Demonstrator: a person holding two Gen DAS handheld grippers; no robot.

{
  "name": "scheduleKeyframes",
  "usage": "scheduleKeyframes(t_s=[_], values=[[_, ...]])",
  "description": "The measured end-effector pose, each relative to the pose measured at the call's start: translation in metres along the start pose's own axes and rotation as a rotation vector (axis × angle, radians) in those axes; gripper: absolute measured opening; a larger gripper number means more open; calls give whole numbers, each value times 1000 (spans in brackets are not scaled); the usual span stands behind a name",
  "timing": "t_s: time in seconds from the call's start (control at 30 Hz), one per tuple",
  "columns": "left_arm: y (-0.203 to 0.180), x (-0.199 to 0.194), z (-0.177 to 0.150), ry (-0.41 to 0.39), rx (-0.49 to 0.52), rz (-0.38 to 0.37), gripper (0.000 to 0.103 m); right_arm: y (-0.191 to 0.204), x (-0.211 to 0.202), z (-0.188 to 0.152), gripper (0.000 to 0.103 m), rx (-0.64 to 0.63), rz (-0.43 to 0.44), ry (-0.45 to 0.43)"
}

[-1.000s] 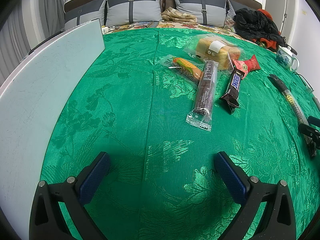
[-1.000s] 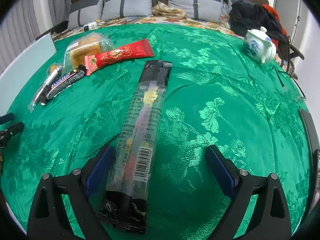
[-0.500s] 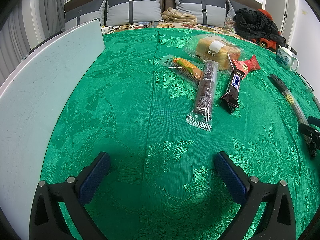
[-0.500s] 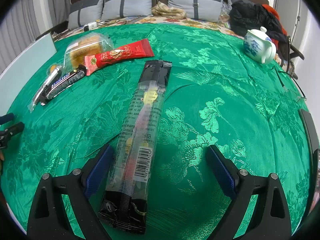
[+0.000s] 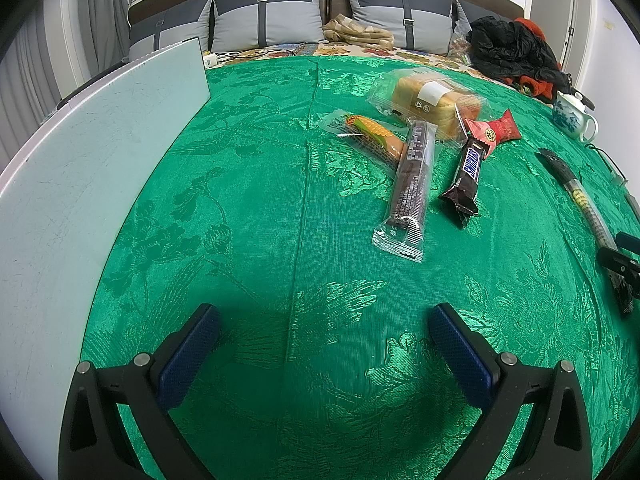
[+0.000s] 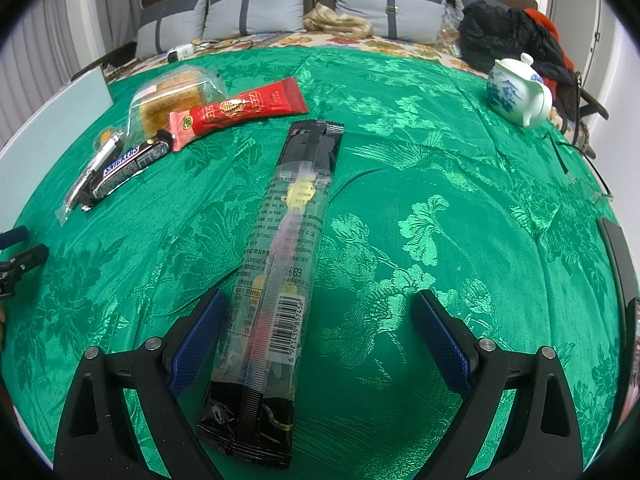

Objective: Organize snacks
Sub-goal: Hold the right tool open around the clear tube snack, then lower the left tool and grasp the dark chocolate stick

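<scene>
Snacks lie on a green cloth (image 5: pixel 240 200). In the left wrist view I see a bagged bread loaf (image 5: pixel 434 100), a corn-print sausage pack (image 5: pixel 374 136), a long dark biscuit pack (image 5: pixel 412 184), a Snickers bar (image 5: pixel 466 176) and a red packet (image 5: pixel 496 130). My left gripper (image 5: pixel 324 344) is open over bare cloth, well short of them. In the right wrist view a long black-ended clear snack pack (image 6: pixel 284 264) lies between the fingers of my open right gripper (image 6: pixel 320 332), close to the left finger (image 6: pixel 200 340). The Snickers bar (image 6: pixel 124 168), red packet (image 6: pixel 240 110) and bread (image 6: pixel 172 96) sit far left.
A pale board (image 5: pixel 80 168) borders the cloth's left side. A white and blue teapot (image 6: pixel 516 92) stands at the far right, with dark clothing (image 6: pixel 504 36) behind it. Grey pillows (image 5: pixel 268 20) line the back. The other gripper (image 5: pixel 620 260) shows at the right edge.
</scene>
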State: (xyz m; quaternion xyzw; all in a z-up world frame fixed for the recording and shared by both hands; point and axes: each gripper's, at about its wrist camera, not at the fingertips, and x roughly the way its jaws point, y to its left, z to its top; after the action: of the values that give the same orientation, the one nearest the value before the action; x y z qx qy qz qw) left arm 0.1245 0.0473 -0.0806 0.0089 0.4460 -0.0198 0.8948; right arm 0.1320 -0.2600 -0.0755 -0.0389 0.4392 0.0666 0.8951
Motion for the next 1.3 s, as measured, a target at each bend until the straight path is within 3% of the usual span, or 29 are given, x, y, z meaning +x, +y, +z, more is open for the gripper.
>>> scheduleKeyframes(t_s=[0.2, 0.27, 0.37, 0.47, 0.53, 0.77, 0.8, 0.9, 1.07, 1.3], values=[[0, 0, 0, 1, -1, -4, 103, -1, 0, 0, 96, 1, 2, 0], [0, 1, 4, 34, 11, -15, 103, -1, 1, 0, 96, 1, 2, 0], [6, 4, 20, 114, -15, -67, 102, -1, 0, 0, 96, 1, 1, 0], [8, -2, 39, 74, -62, -133, 98, -1, 0, 0, 96, 1, 2, 0], [3, 1, 53, 72, -53, -136, 87, -1, 0, 0, 96, 1, 1, 0], [-37, 34, 91, 118, 59, -151, 72, -1, 1, 0, 96, 1, 1, 0], [-42, 40, 93, 130, 76, -146, 65, -2, 1, 0, 96, 1, 1, 0], [-46, 46, 95, 141, 72, -169, 21, -2, 1, 0, 96, 2, 1, 0], [-42, 30, 81, 127, 101, -150, 19, -2, 1, 0, 96, 2, 2, 0], [-10, -4, 35, 168, 60, -138, 19, -2, 1, 0, 96, 2, 2, 0]])
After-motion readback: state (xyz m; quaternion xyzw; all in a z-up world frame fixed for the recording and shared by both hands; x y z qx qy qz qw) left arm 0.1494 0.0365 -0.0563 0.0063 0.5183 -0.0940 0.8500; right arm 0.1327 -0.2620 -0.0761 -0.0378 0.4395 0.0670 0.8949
